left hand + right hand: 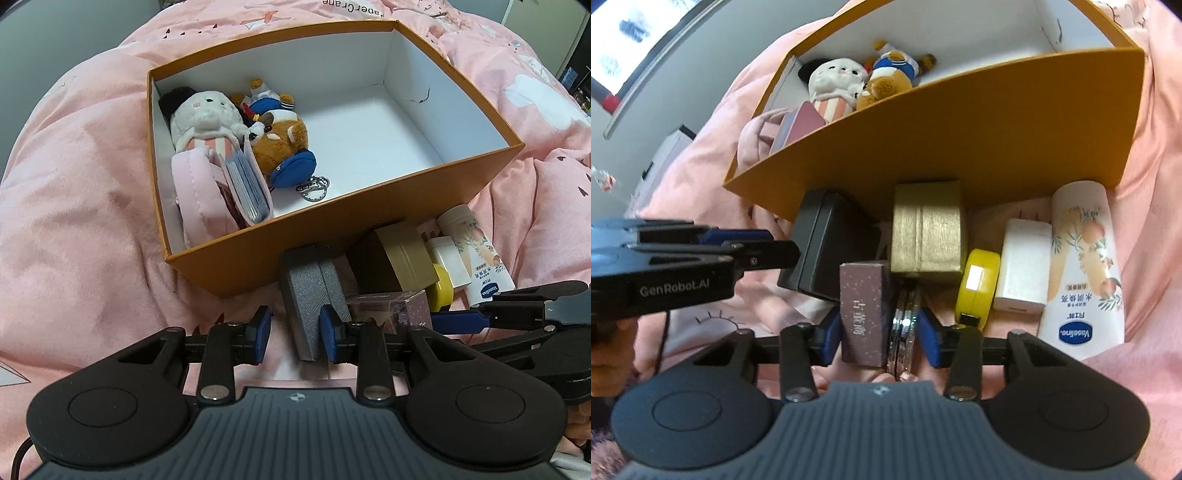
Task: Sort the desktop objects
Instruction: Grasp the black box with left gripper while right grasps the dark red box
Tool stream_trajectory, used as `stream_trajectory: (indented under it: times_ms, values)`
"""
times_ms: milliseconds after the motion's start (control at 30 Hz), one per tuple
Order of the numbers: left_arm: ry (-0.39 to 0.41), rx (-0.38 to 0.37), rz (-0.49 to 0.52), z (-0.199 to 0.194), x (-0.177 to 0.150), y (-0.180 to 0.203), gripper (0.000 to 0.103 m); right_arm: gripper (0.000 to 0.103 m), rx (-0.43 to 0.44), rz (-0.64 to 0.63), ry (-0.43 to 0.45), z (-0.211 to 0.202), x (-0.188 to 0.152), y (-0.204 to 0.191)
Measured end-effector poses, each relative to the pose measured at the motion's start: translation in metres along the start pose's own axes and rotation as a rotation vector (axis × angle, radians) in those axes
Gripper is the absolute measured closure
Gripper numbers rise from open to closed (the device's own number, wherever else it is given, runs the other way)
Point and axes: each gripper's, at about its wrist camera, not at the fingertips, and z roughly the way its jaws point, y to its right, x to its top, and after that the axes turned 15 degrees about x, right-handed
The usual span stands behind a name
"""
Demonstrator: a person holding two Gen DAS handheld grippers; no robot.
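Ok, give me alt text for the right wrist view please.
The right gripper has its open fingers around a purple box and a shiny compact on pink bedding, before an orange storage box. A Vaseline tube lies right.

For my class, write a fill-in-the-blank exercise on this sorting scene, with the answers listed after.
1. The plush toys lie inside the ____ box.
2. The tape measure is ____ in colour.
3. The lotion tube bears the brand name ____.
4. The left gripper has its fingers around a ____ case.

Answers: orange; yellow; Vaseline; grey
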Motion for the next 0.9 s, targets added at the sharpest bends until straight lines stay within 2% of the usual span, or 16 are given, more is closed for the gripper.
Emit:
stream_trajectory:
  times_ms: [133,300,333,433,700,900]
  values:
    - [-0.003,-0.004,-0.003,0.0,0.0,-0.001,0.069,0.056,-0.014,-0.015,-0.001,0.0,0.0,-0.004]
    - [-0.004,-0.006,-0.007,0.001,0.001,-0.002,0.069,0.056,-0.052,-0.085,0.039,-0.009,0.002,-0.017]
    - [-0.004,-0.008,-0.008,0.001,0.001,-0.002,0.069,0.058,-0.046,-0.091,0.046,-0.011,0.003,-0.018]
    - [-0.004,-0.011,-0.008,0.001,0.001,-0.002,0.069,0.072,-0.013,-0.103,0.058,-0.014,0.005,-0.02]
    - [-0.012,-0.022,-0.019,0.002,0.003,-0.002,0.069,0.074,-0.028,-0.121,0.012,0.002,0.009,-0.022]
    - [-0.038,-0.078,-0.078,0.004,0.01,-0.009,0.069,0.075,-0.021,-0.145,0.012,0.002,0.01,-0.026]
